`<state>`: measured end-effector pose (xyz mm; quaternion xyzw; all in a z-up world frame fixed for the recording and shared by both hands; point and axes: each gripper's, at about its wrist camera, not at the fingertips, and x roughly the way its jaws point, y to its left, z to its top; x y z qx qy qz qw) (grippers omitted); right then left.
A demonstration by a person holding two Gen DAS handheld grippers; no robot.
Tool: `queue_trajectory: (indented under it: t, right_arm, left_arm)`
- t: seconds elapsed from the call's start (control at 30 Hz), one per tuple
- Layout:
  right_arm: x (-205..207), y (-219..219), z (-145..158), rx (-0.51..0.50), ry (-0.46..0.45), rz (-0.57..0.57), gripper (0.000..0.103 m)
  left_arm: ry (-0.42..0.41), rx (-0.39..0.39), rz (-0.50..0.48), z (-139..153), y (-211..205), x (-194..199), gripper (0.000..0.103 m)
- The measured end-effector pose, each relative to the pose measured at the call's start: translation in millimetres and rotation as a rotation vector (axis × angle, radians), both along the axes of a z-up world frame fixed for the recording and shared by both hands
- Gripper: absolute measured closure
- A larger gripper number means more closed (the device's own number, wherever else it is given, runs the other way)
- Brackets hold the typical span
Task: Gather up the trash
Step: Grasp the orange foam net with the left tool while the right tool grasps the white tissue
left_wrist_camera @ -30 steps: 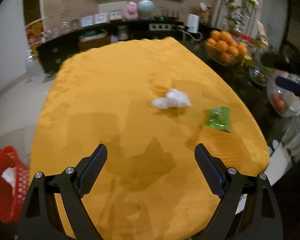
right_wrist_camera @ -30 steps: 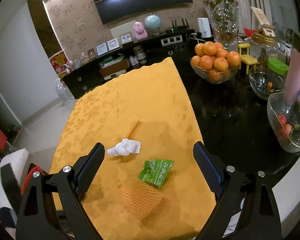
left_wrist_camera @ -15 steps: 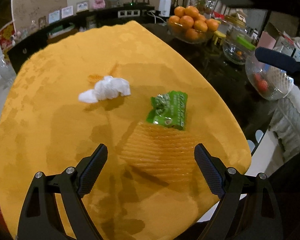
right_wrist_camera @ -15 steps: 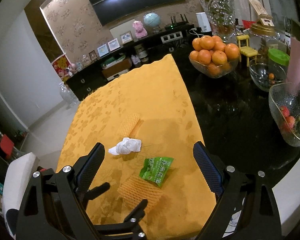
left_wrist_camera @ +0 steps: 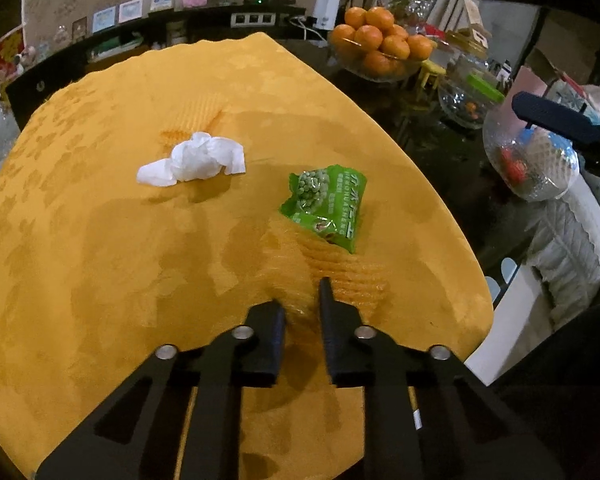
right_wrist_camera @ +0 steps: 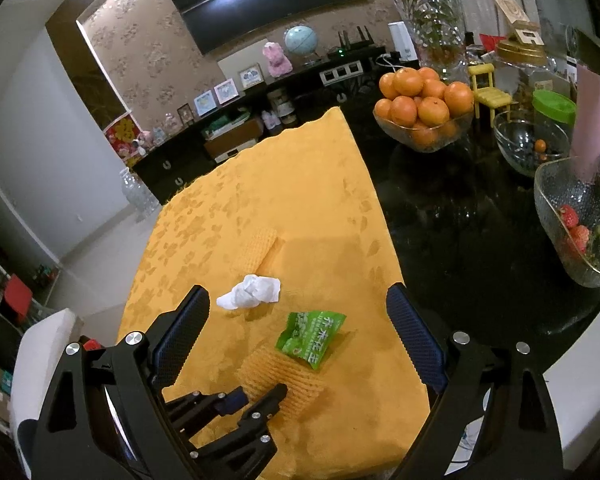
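Note:
On the yellow tablecloth [left_wrist_camera: 100, 260] lie a crumpled white tissue [left_wrist_camera: 194, 159], a green snack wrapper [left_wrist_camera: 329, 204] and an orange foam fruit net [left_wrist_camera: 324, 268]. My left gripper [left_wrist_camera: 300, 300] is shut on the near edge of that foam net. In the right wrist view the same tissue [right_wrist_camera: 250, 291], wrapper [right_wrist_camera: 310, 338] and net [right_wrist_camera: 276, 376] show, with the left gripper [right_wrist_camera: 260, 394] on the net. A second foam net [right_wrist_camera: 256, 249] lies farther back. My right gripper [right_wrist_camera: 296, 332] is open above the table, holding nothing.
A glass bowl of oranges [right_wrist_camera: 422, 114], smaller glass bowls [right_wrist_camera: 530, 146] and a bowl with strawberries [right_wrist_camera: 580, 224] stand on the dark table to the right. A sideboard with frames [right_wrist_camera: 236, 92] lines the far wall.
My left gripper has moved forward and down to the near foam net and shut on its edge. My right gripper stays open and has hardly moved.

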<state>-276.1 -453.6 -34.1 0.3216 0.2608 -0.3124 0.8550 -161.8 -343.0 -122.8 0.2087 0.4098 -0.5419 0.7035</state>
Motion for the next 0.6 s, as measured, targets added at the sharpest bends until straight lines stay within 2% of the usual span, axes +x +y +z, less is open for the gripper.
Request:
queue_trajectory:
  t: [0.17,0.6]
  right_arm:
    - [2.7,-2.4,-2.5,0.010,0.007,-0.002,0.016]
    - [16.6,-2.7,-7.3,-0.001,0.042,0.000,0.016]
  left_arm:
    - [-0.019,-0.013,0.009,9.9,5.3,3.7,0.091]
    - [-0.119,-0.090,0.131,62.3,48.6,44.9,0.091]
